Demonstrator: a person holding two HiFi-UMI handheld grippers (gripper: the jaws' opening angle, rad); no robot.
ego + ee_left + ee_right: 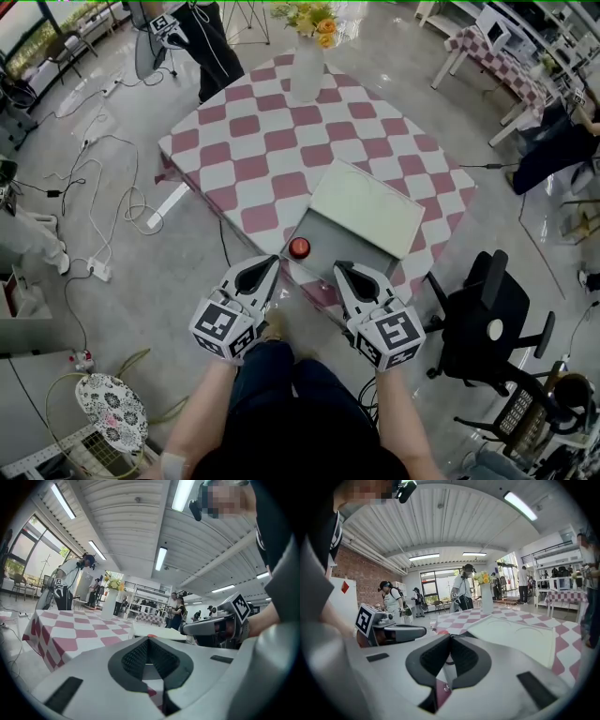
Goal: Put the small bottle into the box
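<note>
head view: a counter point(246, 157) under a red-and-white checked cloth carries a pale box point(330, 253) near its closer edge, with its lid point(367, 206) thrown open and leaning away. the small bottle point(298, 247), of which only the red cap shows, stands upright at the box's left near corner; i cannot tell whether it is just inside the wall or just outside it. a vase of yellow flowers point(307, 67) stands at the far side of the counter. the left tongs point(270, 265) and the right tongs point(344, 272) hover side by side off the near edge, both pointing at the box and clear of it. a black office chair point(486, 319) stands on the floor to the right, and white cables point(94, 211) trail across the floor to the left.

left gripper view: the left tongs are pressed together at the tips with nothing between them. beyond them lie the checked cloth and the box, with a sliver of red at its rim. the right tongs show just beside, at the right.

right gripper view: the right tongs are also together and empty. the open lid lies ahead to the right, the vase stands further back, and the left tongs sit just beside at the left.
</note>
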